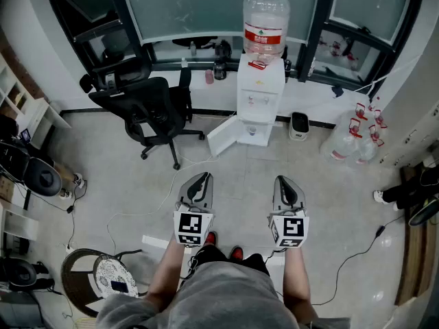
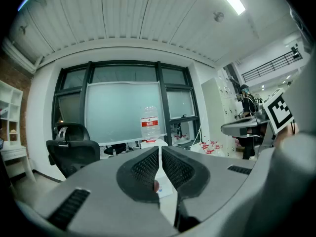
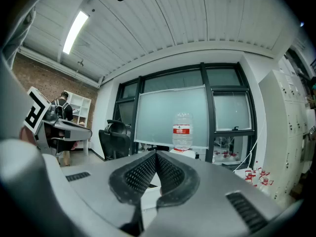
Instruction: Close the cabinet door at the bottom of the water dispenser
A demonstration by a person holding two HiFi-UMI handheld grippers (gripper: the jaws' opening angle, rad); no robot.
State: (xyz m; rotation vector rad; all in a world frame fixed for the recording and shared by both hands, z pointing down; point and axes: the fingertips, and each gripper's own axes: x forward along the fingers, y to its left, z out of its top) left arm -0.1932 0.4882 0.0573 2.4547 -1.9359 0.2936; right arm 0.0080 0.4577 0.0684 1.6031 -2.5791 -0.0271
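Cabinet door (image 1: pixel 223 136) ajar, swung out left at base of water dispenser (image 1: pixel 261 88), far side by window. Left gripper (image 1: pixel 199 178) and right gripper (image 1: pixel 283 181) both clenched, empty, well apart from it. Probably light, stiff, hinged; push flat on free left edge.

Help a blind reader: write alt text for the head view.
A white water dispenser topped by a clear bottle stands by the far window, its white bottom cabinet door swung open. A person stands back from it, holding a left gripper and a right gripper, both shut and empty.
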